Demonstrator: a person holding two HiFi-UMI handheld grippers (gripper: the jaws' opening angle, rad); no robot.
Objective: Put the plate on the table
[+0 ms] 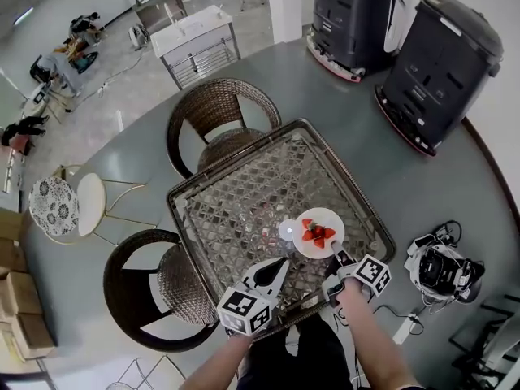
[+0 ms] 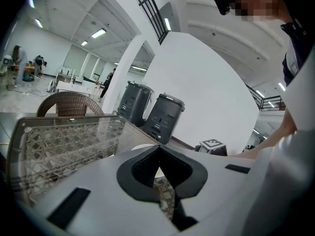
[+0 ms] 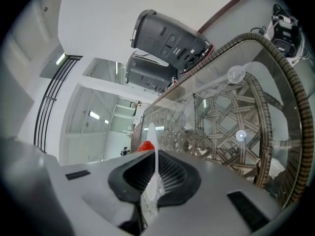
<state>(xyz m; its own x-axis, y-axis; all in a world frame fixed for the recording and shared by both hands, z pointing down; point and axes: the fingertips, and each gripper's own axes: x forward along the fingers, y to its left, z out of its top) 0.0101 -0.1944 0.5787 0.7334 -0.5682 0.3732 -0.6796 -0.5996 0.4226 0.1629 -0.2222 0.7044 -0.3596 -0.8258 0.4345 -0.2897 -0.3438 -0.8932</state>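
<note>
Plate (image 1: 312, 249) with strawberries (image 1: 318, 233) sits over the near right part of the glass-topped wicker table (image 1: 236, 205), its near rim pinched by the right gripper (image 1: 335, 255); from the head view we cannot tell whether its base touches the glass. The right gripper view settles the grip: we see the plate (image 3: 153, 156) edge-on, clamped between the two jaws, with only a scrap of red strawberry (image 3: 144, 146) clearing the pads. The left gripper (image 1: 280, 264) hovers just beside the plate, and its own view shows the left gripper (image 2: 158, 149) with jaws pressed together at the tips and nothing between them. Both forearms are cut off at the bottom edge of the head view. Two dark machines (image 1: 439, 63) stand beyond the table.
</note>
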